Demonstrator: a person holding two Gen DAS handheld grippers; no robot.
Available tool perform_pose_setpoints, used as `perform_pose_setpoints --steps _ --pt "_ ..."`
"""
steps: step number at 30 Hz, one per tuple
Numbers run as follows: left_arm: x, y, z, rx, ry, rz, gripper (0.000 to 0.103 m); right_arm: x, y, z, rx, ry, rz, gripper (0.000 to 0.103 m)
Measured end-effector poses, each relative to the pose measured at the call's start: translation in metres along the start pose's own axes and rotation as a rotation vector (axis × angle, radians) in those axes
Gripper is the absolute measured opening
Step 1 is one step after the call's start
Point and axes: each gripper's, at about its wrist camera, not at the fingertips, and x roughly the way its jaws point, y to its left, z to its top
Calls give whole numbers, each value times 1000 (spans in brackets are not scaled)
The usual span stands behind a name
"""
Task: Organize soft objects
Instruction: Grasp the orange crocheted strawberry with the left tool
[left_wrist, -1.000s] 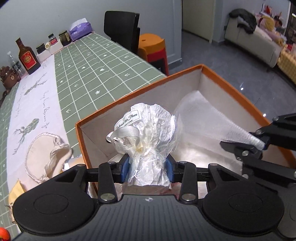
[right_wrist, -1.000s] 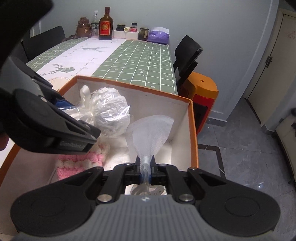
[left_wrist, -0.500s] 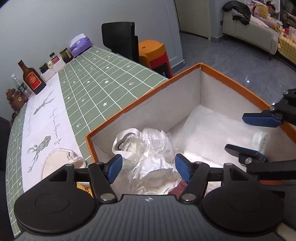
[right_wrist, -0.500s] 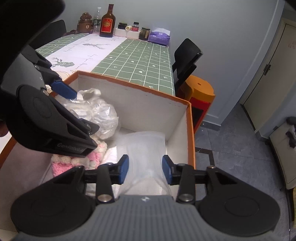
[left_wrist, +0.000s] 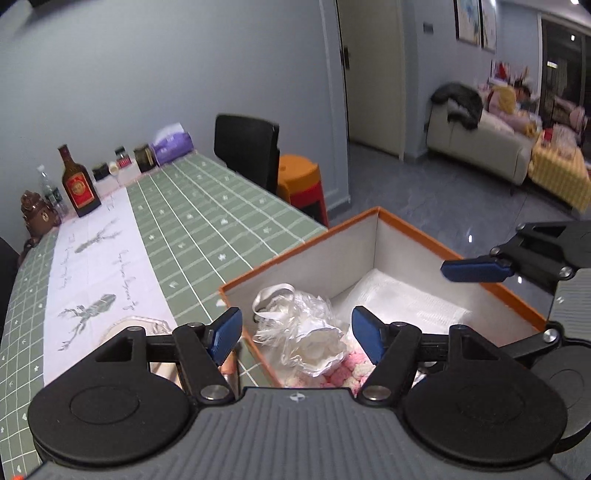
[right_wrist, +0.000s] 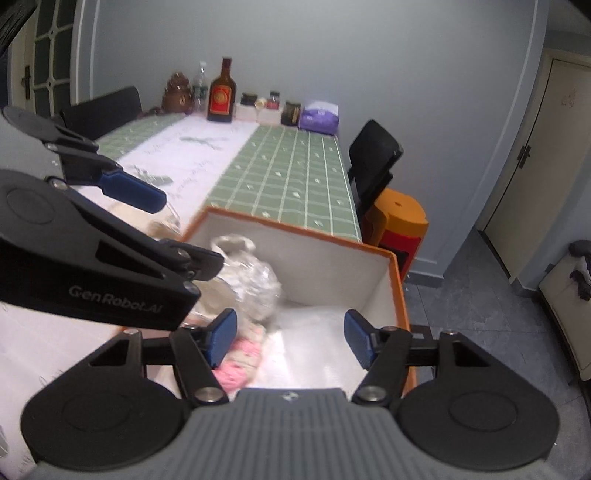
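An orange box (left_wrist: 413, 230) with white inner walls stands at the table's near end; it also shows in the right wrist view (right_wrist: 400, 280). In it lie a crinkly clear-wrapped white bundle with a ribbon (left_wrist: 306, 328) (right_wrist: 255, 284), a pink and white fluffy item (left_wrist: 341, 374) (right_wrist: 240, 360) and a white mesh bag (left_wrist: 410, 302) (right_wrist: 314, 354). My left gripper (left_wrist: 297, 338) is open and empty above the bundle. My right gripper (right_wrist: 288, 341) is open and empty above the mesh bag.
A beige cloth pouch (left_wrist: 136, 325) lies on the table left of the box. Bottles (left_wrist: 77, 184), jars and a purple tissue pack (left_wrist: 171, 146) stand at the table's far end. A black chair (left_wrist: 245, 155) and an orange stool (left_wrist: 301, 184) stand on the right.
Both grippers opened and let go: the wrapped bundle and the mesh bag now lie in the box. Both grippers have since risen and pulled back from the box.
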Motion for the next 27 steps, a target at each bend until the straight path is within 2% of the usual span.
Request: perform_pose_setpoints --steps 6,11,18,27 --pt "-53 19 -34 -61 -154 31 80 -34 46 -3 3 -99 47 70" --pt "-82 40 -67 -139 -214 98 80 -48 91 -11 5 -158 112 70" --pt "-102 77 -117 -241 -203 204 80 -52 144 -26 16 -194 182 73" --pt "-105 122 -183 -368 -150 248 76 -24 196 -41 47 -165 217 75"
